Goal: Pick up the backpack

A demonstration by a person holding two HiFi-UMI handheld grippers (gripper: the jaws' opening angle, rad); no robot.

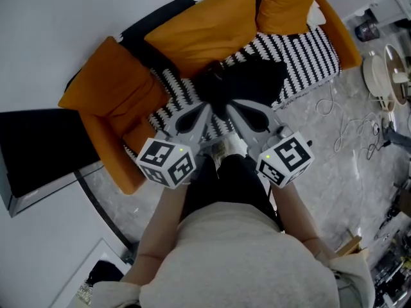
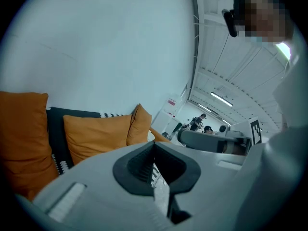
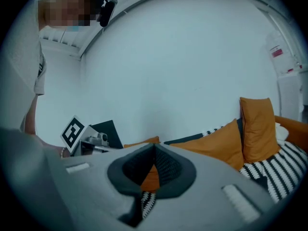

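The black backpack [image 1: 249,79] lies slumped on the striped seat of an orange sofa [image 1: 112,85]. In the head view both grippers are side by side just in front of the backpack's near edge. The left gripper [image 1: 205,110] has its jaws together with nothing between them, and its tips [image 2: 154,146] point over the seat toward the orange cushions. The right gripper [image 1: 228,106] is also shut and empty, its tips [image 3: 154,148] aimed at the sofa back. Neither gripper view shows the backpack clearly.
A black-and-white striped blanket [image 1: 308,53] covers the seat, with orange cushions [image 1: 205,27] against the back. A black flat panel [image 1: 38,146] stands left of the sofa. Cables [image 1: 350,130] and a white fan-like device [image 1: 385,76] lie on the marble floor at right.
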